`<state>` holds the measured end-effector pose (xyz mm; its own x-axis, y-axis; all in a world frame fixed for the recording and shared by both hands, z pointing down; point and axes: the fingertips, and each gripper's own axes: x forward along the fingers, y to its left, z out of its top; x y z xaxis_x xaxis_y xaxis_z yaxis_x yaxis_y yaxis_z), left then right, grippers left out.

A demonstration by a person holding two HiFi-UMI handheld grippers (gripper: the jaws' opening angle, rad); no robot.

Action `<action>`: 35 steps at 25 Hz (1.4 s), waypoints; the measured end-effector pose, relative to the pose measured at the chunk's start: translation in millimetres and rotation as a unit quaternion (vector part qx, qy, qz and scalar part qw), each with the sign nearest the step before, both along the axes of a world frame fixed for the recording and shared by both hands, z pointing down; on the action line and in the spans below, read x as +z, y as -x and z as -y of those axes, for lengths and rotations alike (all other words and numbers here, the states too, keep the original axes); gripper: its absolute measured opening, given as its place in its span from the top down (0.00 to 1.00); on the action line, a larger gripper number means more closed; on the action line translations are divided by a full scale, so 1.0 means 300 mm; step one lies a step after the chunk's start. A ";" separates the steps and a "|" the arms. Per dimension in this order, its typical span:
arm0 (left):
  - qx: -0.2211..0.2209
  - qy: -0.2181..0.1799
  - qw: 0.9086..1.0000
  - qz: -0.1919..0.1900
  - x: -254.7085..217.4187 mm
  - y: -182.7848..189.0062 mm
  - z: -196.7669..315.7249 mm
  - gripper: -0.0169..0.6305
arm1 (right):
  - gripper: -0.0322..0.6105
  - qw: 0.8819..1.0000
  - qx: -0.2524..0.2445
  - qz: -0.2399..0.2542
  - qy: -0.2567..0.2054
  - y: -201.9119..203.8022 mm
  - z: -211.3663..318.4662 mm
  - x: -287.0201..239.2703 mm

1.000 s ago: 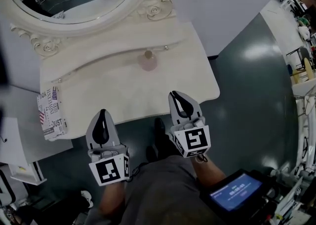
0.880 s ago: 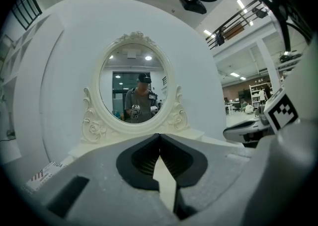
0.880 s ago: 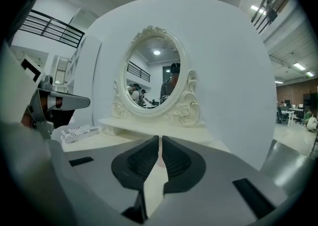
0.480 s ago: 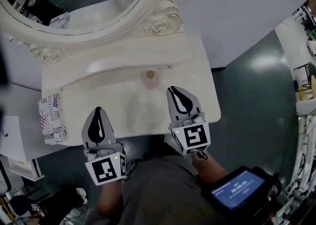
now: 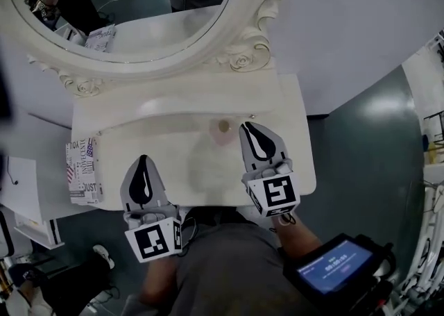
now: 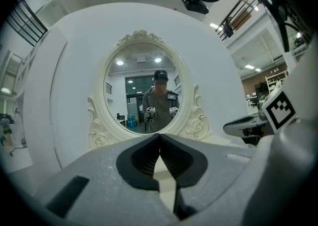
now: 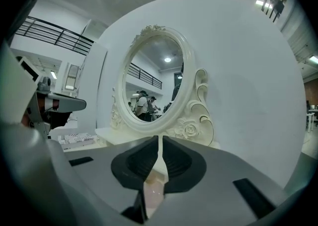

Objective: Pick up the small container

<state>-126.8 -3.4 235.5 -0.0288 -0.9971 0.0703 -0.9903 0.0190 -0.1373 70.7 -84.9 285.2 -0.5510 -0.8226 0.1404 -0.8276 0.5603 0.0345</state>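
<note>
Container stands far on the desk, just left of the right gripper. It and the left gripper have jaws together, empty. Probably light, rigid, slippery: grip its round sides.

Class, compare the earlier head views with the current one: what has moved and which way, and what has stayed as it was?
The left gripper and right gripper both moved forward over the dressing table towards the mirror. The right one's tip now lies close beside the small container. Nothing was grasped. Both jaws stayed shut and empty, and the container and printed box kept their places.
</note>
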 end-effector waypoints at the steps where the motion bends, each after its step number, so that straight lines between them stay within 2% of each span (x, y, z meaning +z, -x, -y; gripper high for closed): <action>1: -0.002 0.002 1.000 -0.002 0.008 0.008 0.008 0.95 | 0.92 1.000 -0.002 0.000 0.002 0.007 0.009 0.007; 16: 0.006 0.056 0.998 -0.028 0.189 0.100 0.175 0.95 | 0.91 0.998 -0.020 -0.019 0.057 0.118 0.093 0.187; 17: 0.008 0.061 0.998 -0.030 0.204 0.104 0.182 0.95 | 0.86 0.998 -0.021 -0.020 0.062 0.125 0.096 0.202; 18: 0.009 0.067 0.997 -0.031 0.219 0.108 0.189 0.95 | 0.73 0.997 -0.022 -0.020 0.067 0.132 0.097 0.218; 21: 0.015 0.084 0.996 -0.035 0.267 0.119 0.207 0.95 | 0.66 0.996 -0.023 -0.023 0.077 0.150 0.095 0.260; 26: 0.022 0.109 0.993 -0.041 0.343 0.140 0.239 0.95 | 0.63 0.995 -0.016 -0.044 0.087 0.171 0.105 0.338; 35: 0.029 0.149 0.987 -0.048 0.467 0.185 0.272 0.95 | 0.63 0.993 0.010 -0.060 0.103 0.184 0.126 0.446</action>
